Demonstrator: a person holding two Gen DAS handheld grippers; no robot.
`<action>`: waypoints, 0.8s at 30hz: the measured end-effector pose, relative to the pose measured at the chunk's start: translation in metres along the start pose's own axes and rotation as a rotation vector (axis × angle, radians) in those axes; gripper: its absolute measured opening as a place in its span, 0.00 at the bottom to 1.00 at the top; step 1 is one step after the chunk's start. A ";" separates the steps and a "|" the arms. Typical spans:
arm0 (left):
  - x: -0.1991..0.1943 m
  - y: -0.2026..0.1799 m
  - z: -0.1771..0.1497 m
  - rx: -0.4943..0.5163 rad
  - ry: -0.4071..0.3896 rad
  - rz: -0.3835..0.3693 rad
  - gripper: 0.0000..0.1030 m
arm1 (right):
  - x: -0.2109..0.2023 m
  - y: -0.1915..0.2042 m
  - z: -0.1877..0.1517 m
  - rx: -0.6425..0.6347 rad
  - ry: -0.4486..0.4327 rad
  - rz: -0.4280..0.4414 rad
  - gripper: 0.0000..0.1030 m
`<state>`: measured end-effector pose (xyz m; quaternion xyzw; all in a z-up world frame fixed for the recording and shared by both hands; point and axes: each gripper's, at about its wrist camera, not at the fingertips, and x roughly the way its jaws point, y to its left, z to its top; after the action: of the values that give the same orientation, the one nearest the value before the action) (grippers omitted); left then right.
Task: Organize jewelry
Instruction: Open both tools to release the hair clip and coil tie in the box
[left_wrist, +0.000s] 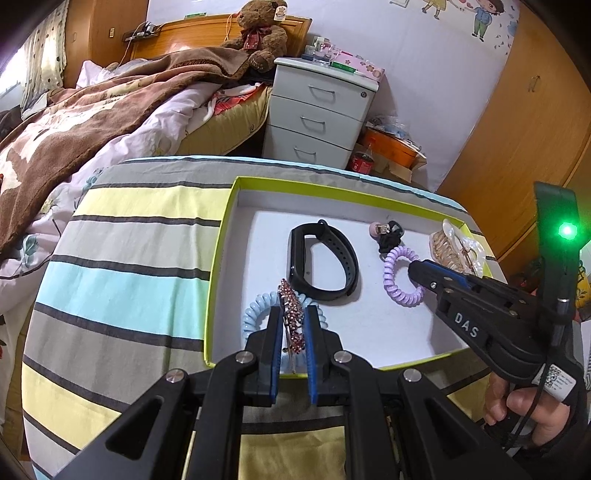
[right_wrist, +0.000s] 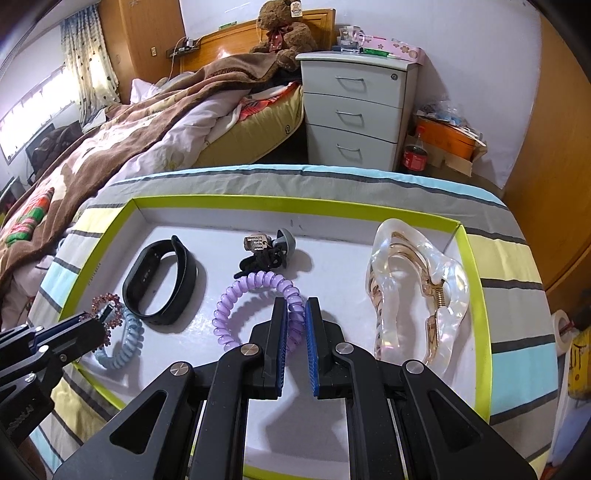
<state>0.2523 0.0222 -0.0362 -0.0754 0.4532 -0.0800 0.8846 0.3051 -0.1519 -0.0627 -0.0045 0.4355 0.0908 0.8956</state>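
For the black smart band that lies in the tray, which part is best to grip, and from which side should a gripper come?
Grip the thin strap side of the black smart band, not the thick display side. It lies flat as an open loop, so come from above with one finger inside the loop and one outside. The far side is freer; the blue coil tie lies by its near end.

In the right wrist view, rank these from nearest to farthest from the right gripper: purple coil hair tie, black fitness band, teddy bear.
1. Purple coil hair tie: between the fingers of the right gripper, in the tray.
2. Black fitness band: to the left, deeper in the tray.
3. Teddy bear: far back, on the bed by the headboard.
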 end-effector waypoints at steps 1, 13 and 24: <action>0.000 0.000 -0.001 -0.001 0.001 0.001 0.12 | 0.000 0.000 0.000 0.000 -0.001 -0.002 0.10; -0.002 0.002 -0.002 -0.011 -0.006 0.015 0.12 | 0.001 0.002 0.000 -0.012 -0.005 -0.008 0.11; -0.005 0.002 -0.001 -0.018 -0.004 0.017 0.24 | -0.008 0.001 -0.001 0.000 -0.031 0.003 0.21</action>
<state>0.2488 0.0250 -0.0330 -0.0799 0.4527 -0.0680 0.8855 0.2993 -0.1524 -0.0573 -0.0024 0.4217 0.0921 0.9020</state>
